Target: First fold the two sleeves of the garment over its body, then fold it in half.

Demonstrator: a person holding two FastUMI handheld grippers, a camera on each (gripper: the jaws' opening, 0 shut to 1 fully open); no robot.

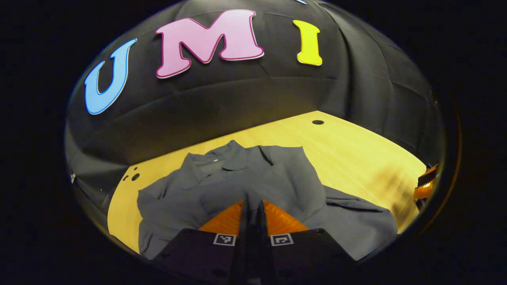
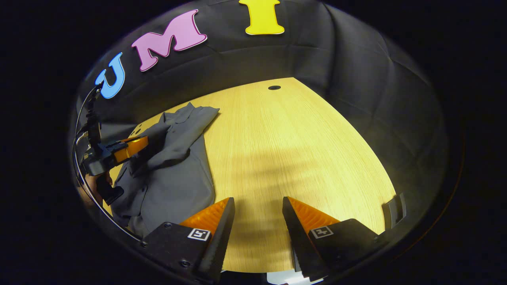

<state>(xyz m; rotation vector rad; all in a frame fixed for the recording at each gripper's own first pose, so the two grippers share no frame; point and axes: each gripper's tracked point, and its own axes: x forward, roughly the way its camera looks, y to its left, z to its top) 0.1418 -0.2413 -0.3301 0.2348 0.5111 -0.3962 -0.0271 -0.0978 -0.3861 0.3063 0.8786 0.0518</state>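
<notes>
A grey shirt (image 1: pixel 253 178) lies spread toward the left side of the wooden tabletop (image 2: pixel 285 150), collar toward the far edge by the black cloth wall, as a person works it with a gripper in each hand. In the left gripper view, the left gripper (image 1: pixel 252 209) hangs over the middle of the shirt with its fingers drawn together, almost no gap between them; cloth sits right at the tips, but whether a fold is actually pinched there cannot be told. In the right gripper view, the same tool appears at the tabletop's left edge, held by a hand (image 2: pixel 93 186), with a ridge of cloth, apparently a sleeve, bunched up beneath it across the body, which suggests the first sleeve fold is in hand. The right gripper (image 2: pixel 257 209) waits over bare wood near the front edge, just beside the shirt's right hem, fingers spread wide and holding nothing, likely standing ready for the other sleeve; the fold in half is not yet done
</notes>
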